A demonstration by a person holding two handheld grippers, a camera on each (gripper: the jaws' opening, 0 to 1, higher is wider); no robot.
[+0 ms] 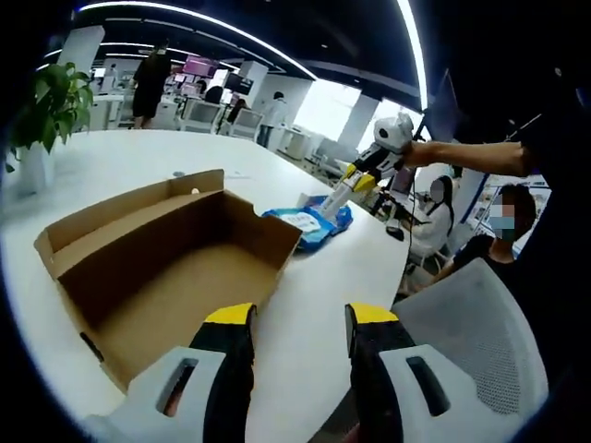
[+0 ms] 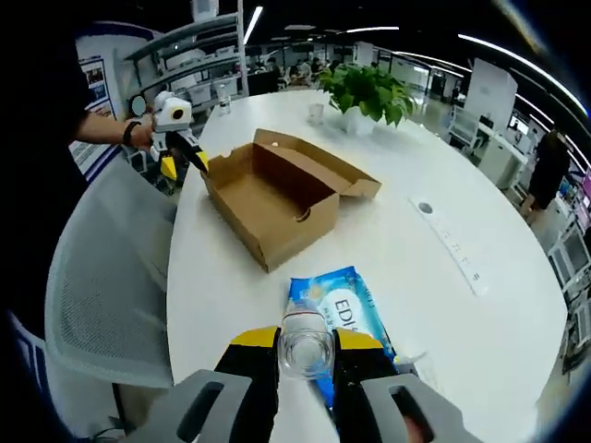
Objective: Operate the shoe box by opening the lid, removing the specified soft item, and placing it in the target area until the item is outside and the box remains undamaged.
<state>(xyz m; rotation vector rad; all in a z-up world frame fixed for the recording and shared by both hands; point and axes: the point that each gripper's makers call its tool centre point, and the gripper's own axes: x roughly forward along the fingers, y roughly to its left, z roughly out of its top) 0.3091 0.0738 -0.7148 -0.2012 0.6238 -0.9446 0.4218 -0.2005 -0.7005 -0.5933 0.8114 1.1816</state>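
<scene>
Inspector: What was the condition of the shoe box [image 2: 277, 198] and the soft item?

Technician: The shoe box stood on the white bench [image 2: 434, 305] with its lid folded back and its inside bare. The blue soft pack [image 2: 343, 309] lay on the bench outside the box, directly ahead of the right claw [image 2: 306, 349], with its near edge between that claw's jaws.

Inspector: And the claws?

Technician: The right claw was closed on the near edge of the pack, where a clear, crinkled part showed. The left claw [image 1: 301, 325] stood with its jaws apart and nothing between them, the box just ahead of it to the left.

Inspector: How was the pack expected to handle?

Technician: It appeared light, limp and glossy, so probably slippery. A hold across a flat sealed edge was judged more secure than one on the bulging middle. The cardboard walls looked thin; contact with them was to be avoided.
</scene>
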